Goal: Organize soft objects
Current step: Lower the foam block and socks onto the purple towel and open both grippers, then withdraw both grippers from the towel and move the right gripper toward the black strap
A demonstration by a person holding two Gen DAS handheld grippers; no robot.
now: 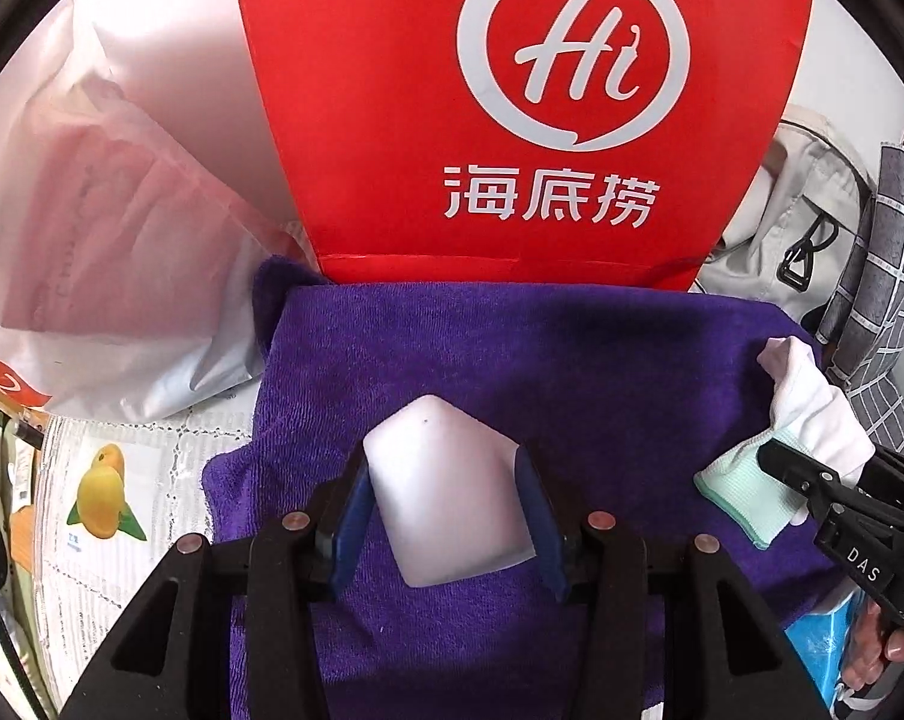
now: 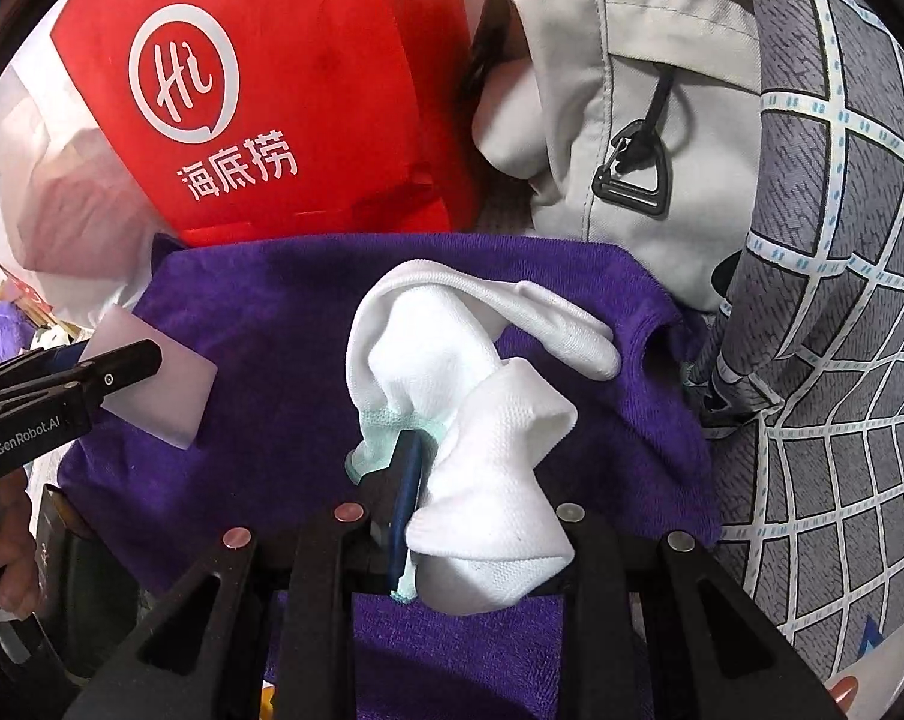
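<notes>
Left gripper [image 1: 446, 516] jaws grasp a pale block [image 1: 446, 492]; right gripper [image 2: 481, 510] jaws grasp a crumpled white sock [image 2: 481, 420].

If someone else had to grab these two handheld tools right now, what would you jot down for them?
Left gripper: jaws closed on a white sponge block, held over the purple towel.
Right gripper: jaws clamped on a white sock with a mint cuff, also over the towel.
Behind the towel: red paper bag, grey canvas bag.
Done: both soft items picked up.
Left: neither is set down yet; place each, probably on the towel.
</notes>
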